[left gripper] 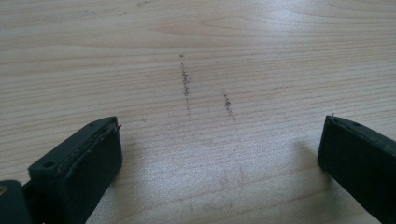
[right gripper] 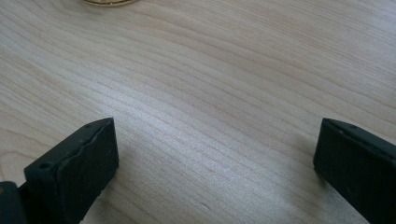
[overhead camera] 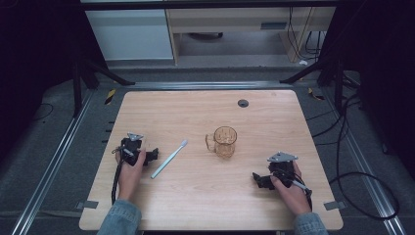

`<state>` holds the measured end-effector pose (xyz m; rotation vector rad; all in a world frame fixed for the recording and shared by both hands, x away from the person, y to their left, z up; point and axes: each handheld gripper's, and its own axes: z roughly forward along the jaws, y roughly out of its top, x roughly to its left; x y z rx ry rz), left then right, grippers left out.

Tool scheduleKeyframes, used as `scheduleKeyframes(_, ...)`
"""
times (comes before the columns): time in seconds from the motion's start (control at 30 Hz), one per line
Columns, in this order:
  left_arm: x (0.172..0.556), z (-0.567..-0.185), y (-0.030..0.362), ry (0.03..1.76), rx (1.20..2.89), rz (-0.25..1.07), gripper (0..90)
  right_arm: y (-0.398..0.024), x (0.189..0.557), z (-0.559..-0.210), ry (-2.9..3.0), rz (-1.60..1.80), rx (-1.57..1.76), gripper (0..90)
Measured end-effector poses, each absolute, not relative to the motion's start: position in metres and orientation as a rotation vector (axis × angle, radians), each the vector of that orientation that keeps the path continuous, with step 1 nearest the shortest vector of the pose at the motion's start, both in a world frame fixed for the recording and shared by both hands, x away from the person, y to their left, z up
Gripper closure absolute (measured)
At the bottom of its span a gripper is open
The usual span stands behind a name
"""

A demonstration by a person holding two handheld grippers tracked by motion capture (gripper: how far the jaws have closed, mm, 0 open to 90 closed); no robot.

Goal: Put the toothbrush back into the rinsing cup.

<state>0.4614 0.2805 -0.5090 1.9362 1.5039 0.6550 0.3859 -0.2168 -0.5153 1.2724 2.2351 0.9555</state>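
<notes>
I've got both grippers resting low on the tabletop [overhead camera: 205,196], one at each side, nothing held. My left gripper [overhead camera: 152,154] sits near the left edge, jaws pointing toward the middle of the table. In the left gripper view its jaws stand wide apart over bare wood with nothing between them (just two short dark scuff marks [left gripper: 186,84] on the grain ahead).

The toothbrush [overhead camera: 169,159] lies flat just beside the left gripper, on its right in the high view, not touching it. It runs diagonally, the head end farther from me and toward the mug, the handle end nearer me. Pale, light blue-white as far as I can tell.

The mug [overhead camera: 224,142] stands upright near the middle of the tabletop, clear amber, handle turned to the left toward the toothbrush, empty as far as I can see. It is apart from the brush and well apart from both grippers.

My right gripper [overhead camera: 258,180] sits toward the near right corner, jaws pointing left. In the right gripper view the jaws are wide apart as well, bare wood between them, and the mug's base [right gripper: 108,2] just peeks in at the top edge.

A small dark round grommet [overhead camera: 243,103] sits in the tabletop near the far edge.
</notes>
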Motion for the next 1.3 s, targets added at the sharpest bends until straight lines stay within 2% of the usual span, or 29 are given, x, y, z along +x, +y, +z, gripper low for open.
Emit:
scheduleKeyframes(0.3, 0.462, -0.509, 0.280, 1.496, 1.937, 0.660, 0.0, -0.217, 0.386, -0.515, 2.236, 0.954, 1.272, 0.3)
scheduleKeyframes(0.37, 0.462, -0.508, 0.280, 1.481, 1.939, 0.669, 3.8, -0.217, 0.386, -0.515, 2.236, 0.954, 1.272, 0.3)
scheduleKeyframes(0.57, 0.449, -0.486, 0.281, 1.423, 1.883, 0.707, 4.6, -0.217, 0.386, -0.515, 2.236, 0.954, 1.272, 0.3)
scheduleKeyframes(0.73, 0.437, -0.459, 0.276, 1.362, 1.907, 0.734, 6.3, -0.217, 0.385, -0.515, 2.232, 0.953, 1.273, 0.4)
scheduleKeyframes(1.1, 0.434, -0.417, 0.250, 1.257, 2.135, 0.660, 5.3, -0.216, 0.382, -0.515, 2.228, 0.952, 1.287, 0.3)
scheduleKeyframes(1.3, 0.442, -0.410, 0.238, 1.229, 2.256, 0.607, 10.6, -0.217, 0.383, -0.515, 2.229, 0.953, 1.280, 0.3)
